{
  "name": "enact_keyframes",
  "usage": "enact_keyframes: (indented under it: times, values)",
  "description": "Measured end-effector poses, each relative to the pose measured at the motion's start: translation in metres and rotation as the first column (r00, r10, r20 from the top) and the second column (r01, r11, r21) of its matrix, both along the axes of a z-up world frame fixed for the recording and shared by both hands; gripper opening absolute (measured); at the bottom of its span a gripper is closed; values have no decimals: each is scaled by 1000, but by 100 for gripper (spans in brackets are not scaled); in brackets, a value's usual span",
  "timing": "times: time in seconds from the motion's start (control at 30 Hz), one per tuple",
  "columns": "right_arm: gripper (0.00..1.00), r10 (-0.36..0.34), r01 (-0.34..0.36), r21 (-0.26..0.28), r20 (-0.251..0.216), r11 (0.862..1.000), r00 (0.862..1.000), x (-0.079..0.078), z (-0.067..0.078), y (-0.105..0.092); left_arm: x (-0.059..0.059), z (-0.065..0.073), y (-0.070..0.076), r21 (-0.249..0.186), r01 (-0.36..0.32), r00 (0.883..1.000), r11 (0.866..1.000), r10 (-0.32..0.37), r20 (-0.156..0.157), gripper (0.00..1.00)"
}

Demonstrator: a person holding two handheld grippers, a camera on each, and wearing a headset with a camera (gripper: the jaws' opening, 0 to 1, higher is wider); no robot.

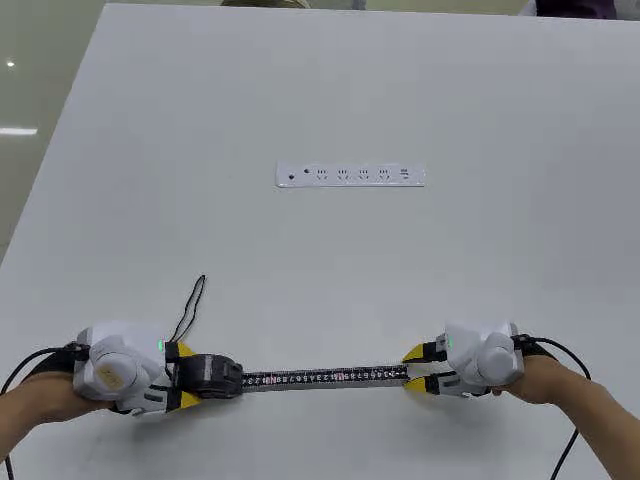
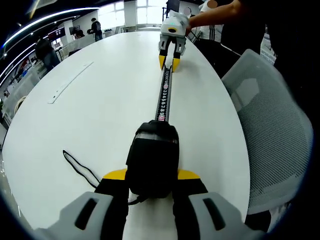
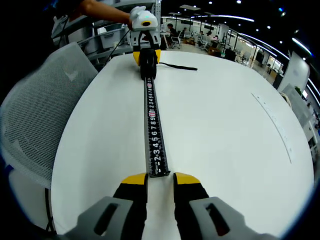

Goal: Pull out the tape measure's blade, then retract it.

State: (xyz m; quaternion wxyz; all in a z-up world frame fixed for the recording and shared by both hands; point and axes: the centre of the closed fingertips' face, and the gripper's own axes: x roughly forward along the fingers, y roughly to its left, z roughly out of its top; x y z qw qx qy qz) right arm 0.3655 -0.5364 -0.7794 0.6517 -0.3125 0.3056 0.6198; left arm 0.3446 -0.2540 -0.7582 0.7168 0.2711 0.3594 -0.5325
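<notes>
A black tape measure case sits low on the white table, and my left gripper is shut on it. In the left gripper view the case sits between the yellow-tipped fingers. The blade lies drawn out flat along the table towards my right gripper. In the right gripper view the blade ends between the tips of my right gripper, which pinch its edges. The case's thin black strap trails loose on the table.
A white power strip lies mid-table, well beyond the tape. A grey mesh chair stands at the table's near edge. People and desks are in the room behind.
</notes>
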Motion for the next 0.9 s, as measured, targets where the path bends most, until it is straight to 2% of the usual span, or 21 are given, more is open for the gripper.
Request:
enact_keyframes:
  times: [0.1, 0.3, 0.6, 0.77, 0.87, 0.9]
  values:
    - [21, -11, 11, 3, 4, 1000, 1000, 1, 1, -1, 0, 0, 0, -5, -10, 1000, 1000, 10, 2, 30]
    - [30, -47, 47, 1, 14, 999, 999, -1, 3, -4, 5, 2, 3, -4, -36, 999, 999, 37, 29, 37]
    - [38, -99, 98, 13, 21, 995, 995, -4, 5, -8, 4, 8, 8, -22, -87, 996, 996, 88, 22, 39]
    - [44, -157, 157, 30, 22, 987, 987, -3, 8, -9, 4, 14, 12, -52, -157, 987, 986, 158, 19, 45]
    - [49, -213, 212, 35, 5, 977, 977, -4, 10, -11, 3, 16, 15, -63, -205, 978, 977, 206, 9, 48]
    - [50, -242, 242, 41, -9, 969, 970, -4, 11, -11, 2, 16, 16, -67, -225, 974, 972, 226, 4, 49]
